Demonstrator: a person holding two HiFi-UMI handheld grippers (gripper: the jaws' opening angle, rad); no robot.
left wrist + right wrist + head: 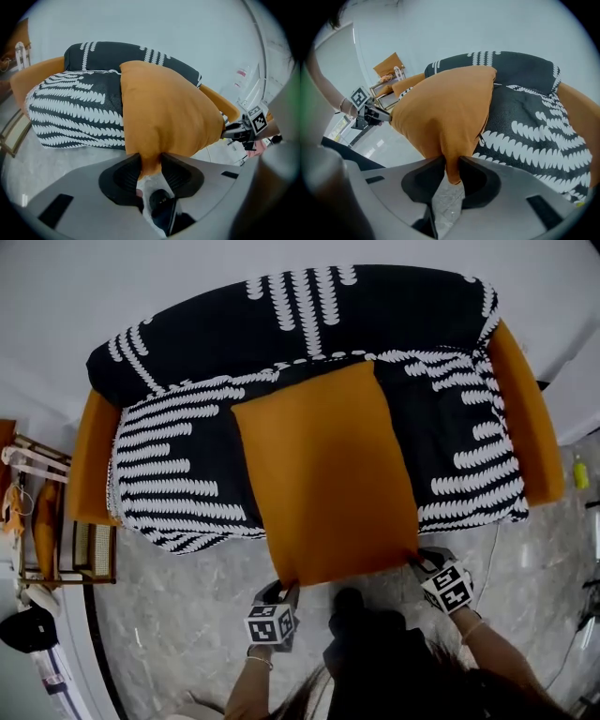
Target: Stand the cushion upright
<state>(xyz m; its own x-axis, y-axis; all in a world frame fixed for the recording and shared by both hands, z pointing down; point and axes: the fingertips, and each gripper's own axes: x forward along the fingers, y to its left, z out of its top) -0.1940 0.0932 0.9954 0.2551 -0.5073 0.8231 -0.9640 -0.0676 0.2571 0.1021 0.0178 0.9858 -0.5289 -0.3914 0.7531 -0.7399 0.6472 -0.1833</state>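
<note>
The person's dark hair is filling the bottom edge of the head view, a forearm reaching up from each side of it. Just above, the left gripper and the right gripper are each meeting a near corner of the orange cushion. The cushion is stretching up the middle of the frame over the black-and-white sofa – its far edge by the backrest, its near edge hanging past the seat front over the grey floor.

In the left gripper view, the fingers are pinching a cushion corner at lower centre. The sofa is lying at left, and the right gripper is holding the other corner at right.

In the right gripper view, the fingers are clamping the opposite corner of the cushion – the left gripper is showing at middle left, the sofa at right.
</note>
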